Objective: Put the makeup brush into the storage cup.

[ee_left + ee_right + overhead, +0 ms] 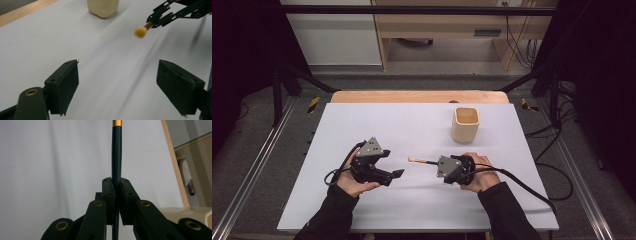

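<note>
A slim brush [418,160] with a dark teal handle [116,152], a gold band and a tan rounded tip [140,32] is held level above the white table sheet [377,125]. My right gripper [436,163] [117,186] is shut on the handle, and the tip points left toward my left gripper. My left gripper [393,163] [117,87] stands open just left of that tip, jaws wide apart with only bare sheet between them. A cream square cup [465,125] [103,7] stands upright behind the right gripper.
The table's wooden far edge [419,96] runs along the back of the sheet. Black frame rails flank the table on both sides. A cable [522,187] trails from the right gripper over the front right of the sheet. The cup's rim [185,211] shows at the right gripper's lower right.
</note>
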`<state>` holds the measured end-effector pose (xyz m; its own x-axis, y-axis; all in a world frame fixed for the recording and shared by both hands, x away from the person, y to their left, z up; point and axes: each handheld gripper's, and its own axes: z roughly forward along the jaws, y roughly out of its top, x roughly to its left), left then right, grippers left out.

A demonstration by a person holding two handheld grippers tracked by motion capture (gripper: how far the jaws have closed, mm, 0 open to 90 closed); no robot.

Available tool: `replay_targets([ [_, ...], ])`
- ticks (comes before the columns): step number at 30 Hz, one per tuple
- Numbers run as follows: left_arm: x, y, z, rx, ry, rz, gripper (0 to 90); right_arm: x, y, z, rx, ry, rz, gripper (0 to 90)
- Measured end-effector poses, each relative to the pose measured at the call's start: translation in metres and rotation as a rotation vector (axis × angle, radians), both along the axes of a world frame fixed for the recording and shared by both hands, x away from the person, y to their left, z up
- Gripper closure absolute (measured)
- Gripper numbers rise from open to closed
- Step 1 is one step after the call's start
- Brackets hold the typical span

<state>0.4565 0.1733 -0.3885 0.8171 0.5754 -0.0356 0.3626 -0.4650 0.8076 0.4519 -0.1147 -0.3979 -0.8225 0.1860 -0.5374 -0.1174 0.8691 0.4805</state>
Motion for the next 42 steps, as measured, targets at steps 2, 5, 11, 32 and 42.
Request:
replay_targets([
  [2,0.000,0.002,-0.005,-0.003,0.006,0.009,17.4,-0.001,-0.004,0.000,0.030,0.010,-0.023,84.1],
  [5,0.002,0.002,-0.010,0.007,0.018,0.023,16.5,-0.001,-0.009,-0.001,0.069,0.029,-0.054,84.1],
  [11,0.002,0.002,-0.014,-0.013,0.016,0.048,15.9,-0.002,-0.018,-0.007,0.162,0.073,-0.121,84.1],
  [32,0.001,0.007,-0.019,-0.071,-0.015,0.122,16.1,0.003,-0.038,-0.008,0.533,0.159,-0.278,84.0],
  [42,-0.003,-0.001,-0.014,-0.210,-0.046,0.152,16.4,0.002,-0.034,-0.010,0.622,0.146,-0.291,84.0],
])
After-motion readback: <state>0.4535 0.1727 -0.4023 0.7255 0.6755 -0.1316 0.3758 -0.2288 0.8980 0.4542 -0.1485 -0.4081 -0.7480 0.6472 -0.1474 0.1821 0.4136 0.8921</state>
